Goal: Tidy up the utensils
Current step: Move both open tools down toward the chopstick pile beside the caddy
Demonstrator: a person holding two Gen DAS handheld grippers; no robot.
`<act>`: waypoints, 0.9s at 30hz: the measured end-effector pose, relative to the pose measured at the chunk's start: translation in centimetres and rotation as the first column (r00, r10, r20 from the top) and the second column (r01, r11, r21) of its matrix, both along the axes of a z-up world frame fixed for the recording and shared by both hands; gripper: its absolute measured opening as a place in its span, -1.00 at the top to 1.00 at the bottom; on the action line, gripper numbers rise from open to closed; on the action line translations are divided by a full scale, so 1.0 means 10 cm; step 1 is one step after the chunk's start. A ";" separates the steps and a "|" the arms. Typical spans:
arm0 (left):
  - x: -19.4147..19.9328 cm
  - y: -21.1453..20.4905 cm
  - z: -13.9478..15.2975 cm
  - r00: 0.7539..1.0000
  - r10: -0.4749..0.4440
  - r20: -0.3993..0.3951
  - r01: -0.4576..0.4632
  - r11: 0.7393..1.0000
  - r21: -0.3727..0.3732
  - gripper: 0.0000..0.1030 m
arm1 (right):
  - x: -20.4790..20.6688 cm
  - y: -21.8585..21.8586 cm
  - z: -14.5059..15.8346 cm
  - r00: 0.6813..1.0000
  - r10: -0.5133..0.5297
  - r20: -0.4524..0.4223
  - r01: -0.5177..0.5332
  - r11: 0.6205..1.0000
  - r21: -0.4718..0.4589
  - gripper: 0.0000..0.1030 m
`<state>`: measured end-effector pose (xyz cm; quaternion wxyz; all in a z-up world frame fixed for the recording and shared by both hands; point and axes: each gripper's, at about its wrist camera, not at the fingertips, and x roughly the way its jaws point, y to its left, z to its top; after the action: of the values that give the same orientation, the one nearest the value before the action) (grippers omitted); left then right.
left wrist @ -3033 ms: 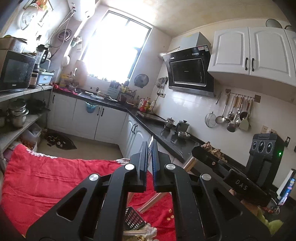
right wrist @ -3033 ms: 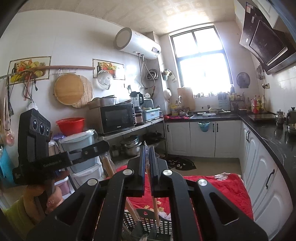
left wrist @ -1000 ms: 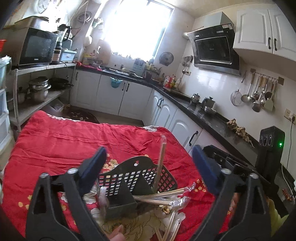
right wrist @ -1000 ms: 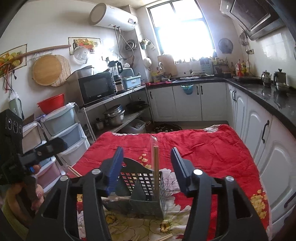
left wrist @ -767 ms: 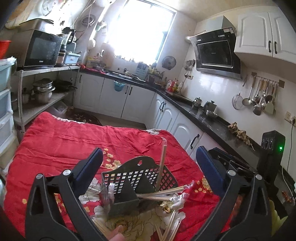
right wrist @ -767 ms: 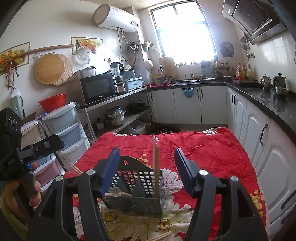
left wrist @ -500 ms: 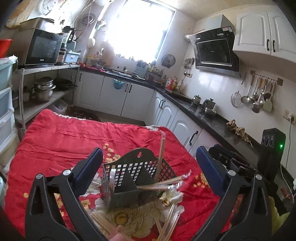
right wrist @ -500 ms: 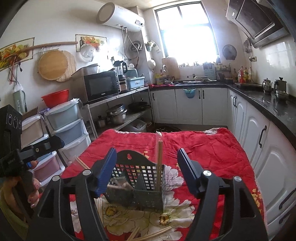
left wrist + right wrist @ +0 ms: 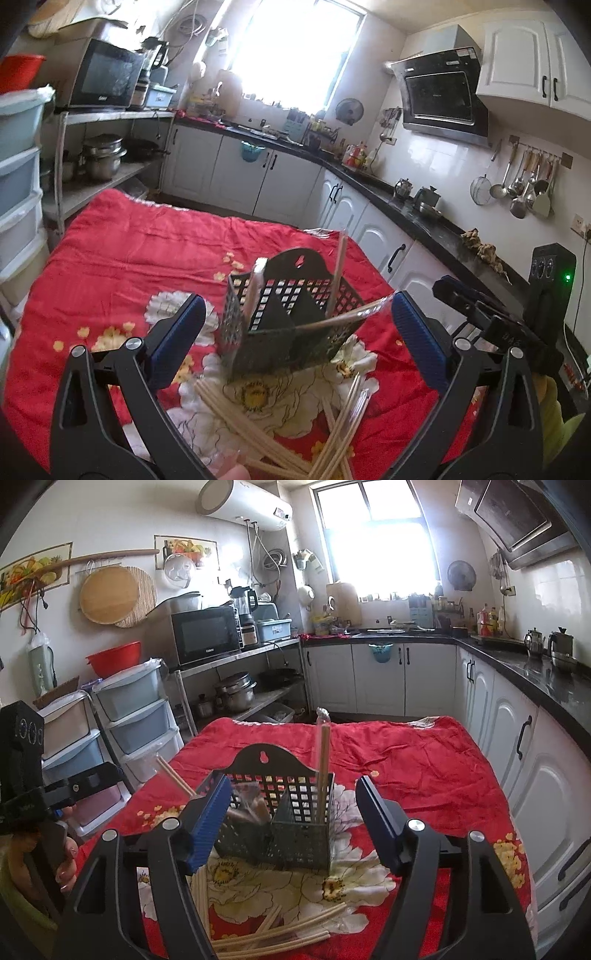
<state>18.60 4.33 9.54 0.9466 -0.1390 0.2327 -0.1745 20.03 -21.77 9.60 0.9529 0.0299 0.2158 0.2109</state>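
Landmark: we took the dark mesh caddy (image 9: 275, 821) on the red flowered cloth (image 9: 406, 760) covering the desk as our reference.
Left gripper (image 9: 295, 334): its fingers (image 9: 177, 332) were spread wide and carried nothing; the caddy sat framed between them, a little beyond the tips.
Right gripper (image 9: 291, 819): likewise released and empty, fingers either side of the caddy in view, not touching it.
In the caddy: one wrapped pair of chopsticks (image 9: 323, 771) stood upright in its right compartment; another wrapped pair (image 9: 343, 317) lay slanted across its front rim; a further one (image 9: 173, 773) leaned out of its left side.
Still to sort: a loose pile of chopsticks (image 9: 273, 932) lay crossed on the cloth in front of the caddy, nearest us.
Step, as we judged it: choosing the next pair from the pile.
Risk: the sticks overlapped, so a pinch could lift two or flick a neighbour off the desk.
Risk: the caddy looked light; a finger brushing it could tip it and spill the slanted pair.
Risk: the soft cloth might bunch under the fingertips and spoil the grasp.
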 end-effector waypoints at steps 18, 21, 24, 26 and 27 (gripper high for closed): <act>-0.14 0.13 -0.30 0.997 0.035 -0.076 -0.036 0.999 -0.012 -0.80 | -0.17 0.13 -0.22 0.998 0.045 -0.054 -0.046 0.999 -0.015 -0.31; -0.15 0.16 -0.35 0.995 0.040 -0.091 -0.042 0.999 -0.017 -0.80 | -0.19 0.15 -0.26 0.997 0.051 -0.060 -0.052 0.998 -0.018 -0.31; -0.16 0.18 -0.41 0.993 0.043 -0.109 -0.046 0.999 -0.023 -0.80 | -0.20 0.16 -0.28 0.996 0.057 -0.069 -0.058 0.998 -0.020 -0.31; -0.17 0.19 -0.45 0.992 0.045 -0.120 -0.048 0.999 -0.025 -0.80 | -0.20 0.17 -0.29 0.995 0.060 -0.074 -0.062 0.998 -0.022 -0.31; -0.17 0.19 -0.47 0.991 0.046 -0.127 -0.050 0.998 -0.026 -0.80 | -0.21 0.17 -0.30 0.995 0.063 -0.077 -0.065 0.998 -0.024 -0.31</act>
<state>16.86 6.23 4.83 0.9318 -0.1691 0.2860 -0.1459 17.95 -20.04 6.59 0.9370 0.0186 0.2555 0.2373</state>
